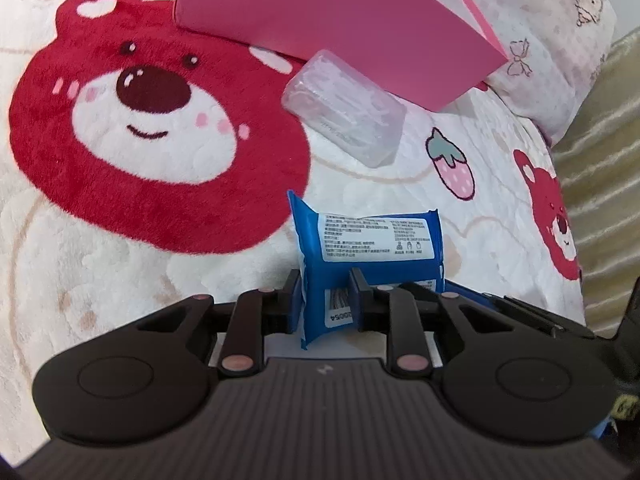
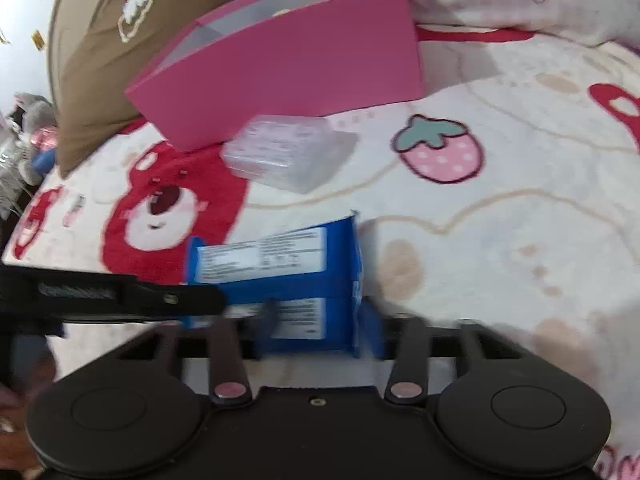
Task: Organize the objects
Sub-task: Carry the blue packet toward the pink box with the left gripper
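Note:
A blue wipes packet [image 1: 372,240] with a white printed label is lifted just above the bear-print blanket. My left gripper [image 1: 328,300] is shut on its narrow left end, pads pressing both faces. In the right wrist view the same blue packet [image 2: 280,280] sits between the pads of my right gripper [image 2: 320,328], which close on its other end; that view is motion-blurred. The left gripper's fingers [image 2: 160,300] come in from the left there. Beyond the packet a clear plastic box [image 1: 344,108] [image 2: 288,152] lies against an open pink box [image 1: 320,20] [image 2: 296,64].
A fluffy blanket [image 1: 152,216] with a red bear face and strawberries covers the bed. A pink checked pillow [image 1: 540,40] lies at the back right, a brown pillow [image 2: 104,40] at the back left. The bed's left edge shows clutter [image 2: 24,140].

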Motion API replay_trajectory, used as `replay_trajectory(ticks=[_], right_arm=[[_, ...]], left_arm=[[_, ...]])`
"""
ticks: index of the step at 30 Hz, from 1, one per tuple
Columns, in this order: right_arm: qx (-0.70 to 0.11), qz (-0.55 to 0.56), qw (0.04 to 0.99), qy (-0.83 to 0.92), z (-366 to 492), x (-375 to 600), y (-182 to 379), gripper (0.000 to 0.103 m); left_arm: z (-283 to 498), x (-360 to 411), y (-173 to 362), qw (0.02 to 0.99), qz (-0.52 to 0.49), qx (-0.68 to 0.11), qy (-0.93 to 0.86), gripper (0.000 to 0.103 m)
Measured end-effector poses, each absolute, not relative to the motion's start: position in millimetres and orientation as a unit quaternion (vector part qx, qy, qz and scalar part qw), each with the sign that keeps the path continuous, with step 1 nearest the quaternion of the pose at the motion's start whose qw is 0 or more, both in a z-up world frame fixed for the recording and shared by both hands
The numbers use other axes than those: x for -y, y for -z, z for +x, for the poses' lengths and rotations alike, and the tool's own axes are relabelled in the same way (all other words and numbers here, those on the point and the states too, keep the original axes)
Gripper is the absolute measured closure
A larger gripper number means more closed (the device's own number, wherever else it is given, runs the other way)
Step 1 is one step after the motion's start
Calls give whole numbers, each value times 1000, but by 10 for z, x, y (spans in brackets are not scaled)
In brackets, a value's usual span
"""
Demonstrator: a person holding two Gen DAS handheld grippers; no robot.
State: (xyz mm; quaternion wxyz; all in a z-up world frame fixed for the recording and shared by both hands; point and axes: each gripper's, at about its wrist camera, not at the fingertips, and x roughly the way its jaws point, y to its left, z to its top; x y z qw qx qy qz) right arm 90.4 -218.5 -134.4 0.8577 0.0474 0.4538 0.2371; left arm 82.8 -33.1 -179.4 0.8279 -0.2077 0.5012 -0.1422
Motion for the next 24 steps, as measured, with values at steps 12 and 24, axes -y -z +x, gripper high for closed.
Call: replay_trajectory(ticks=[12, 24], right_arm=[[-462, 55, 852, -238, 810, 2121, 1297, 56], [-457, 19, 851, -258, 716, 1908, 1193, 42]], left_arm=[[774, 409, 1604, 834, -186, -502, 133, 77], [693, 245, 1542, 826, -202, -510, 127, 75]])
